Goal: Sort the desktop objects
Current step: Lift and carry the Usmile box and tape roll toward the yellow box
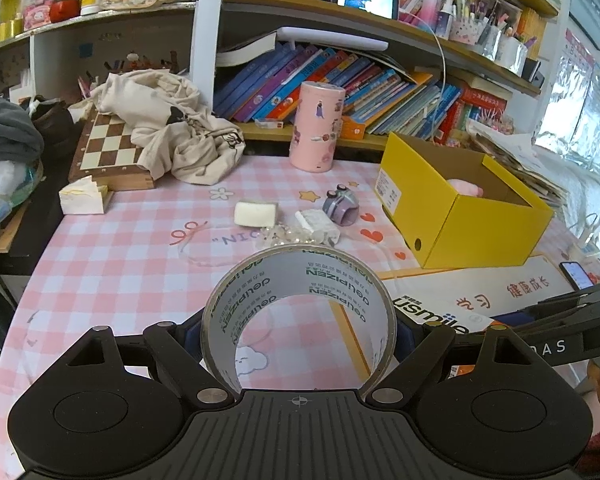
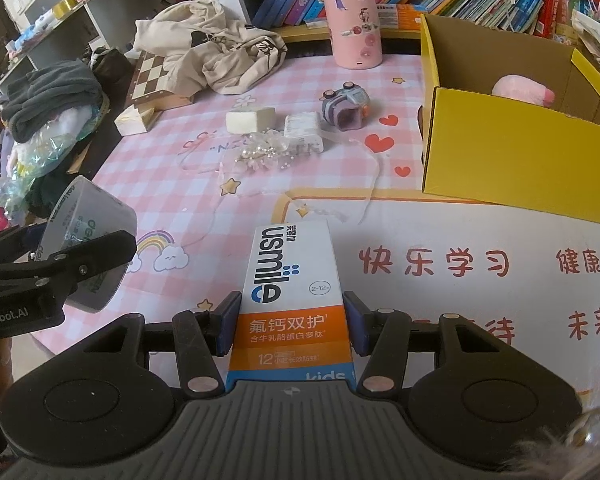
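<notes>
The left gripper clamps a grey tape roll, print inside, above the checked tablecloth near its front edge. The right gripper clamps a white-orange toothpaste box.

Yellow box open-topped, reachable; trinkets clutter the checked cloth ahead.

"usmile" and "kids" on toothpaste box, "deliPIZEN" inside tape roll
</notes>
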Motion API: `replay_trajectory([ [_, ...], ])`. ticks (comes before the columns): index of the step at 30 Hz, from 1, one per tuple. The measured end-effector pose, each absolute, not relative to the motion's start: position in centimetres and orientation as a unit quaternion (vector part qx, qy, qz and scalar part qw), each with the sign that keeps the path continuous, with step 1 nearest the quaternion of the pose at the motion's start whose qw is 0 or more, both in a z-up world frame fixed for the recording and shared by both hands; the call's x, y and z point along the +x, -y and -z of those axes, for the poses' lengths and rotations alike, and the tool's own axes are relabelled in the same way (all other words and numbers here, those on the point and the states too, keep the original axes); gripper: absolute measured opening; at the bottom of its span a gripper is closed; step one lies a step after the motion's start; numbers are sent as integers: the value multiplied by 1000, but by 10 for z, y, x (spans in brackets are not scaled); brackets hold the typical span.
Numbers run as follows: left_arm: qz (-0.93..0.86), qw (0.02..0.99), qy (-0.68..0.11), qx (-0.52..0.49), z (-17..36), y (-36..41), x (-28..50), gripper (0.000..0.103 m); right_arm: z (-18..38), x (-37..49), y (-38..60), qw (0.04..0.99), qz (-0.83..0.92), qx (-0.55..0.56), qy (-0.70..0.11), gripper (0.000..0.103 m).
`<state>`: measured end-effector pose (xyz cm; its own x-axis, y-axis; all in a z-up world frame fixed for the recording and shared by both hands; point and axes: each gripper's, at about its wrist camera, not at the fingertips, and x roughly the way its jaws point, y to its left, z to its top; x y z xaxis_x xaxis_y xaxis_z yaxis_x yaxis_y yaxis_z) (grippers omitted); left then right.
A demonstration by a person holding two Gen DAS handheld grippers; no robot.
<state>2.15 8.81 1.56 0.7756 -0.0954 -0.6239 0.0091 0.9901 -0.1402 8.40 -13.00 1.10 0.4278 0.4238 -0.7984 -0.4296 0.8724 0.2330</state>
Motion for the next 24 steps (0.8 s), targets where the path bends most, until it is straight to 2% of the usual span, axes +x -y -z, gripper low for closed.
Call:
replay_trajectory([
  [24,27,941,-331,-63,-16,-87,25,86,-11,87,132,846,-249,1,-471,51],
])
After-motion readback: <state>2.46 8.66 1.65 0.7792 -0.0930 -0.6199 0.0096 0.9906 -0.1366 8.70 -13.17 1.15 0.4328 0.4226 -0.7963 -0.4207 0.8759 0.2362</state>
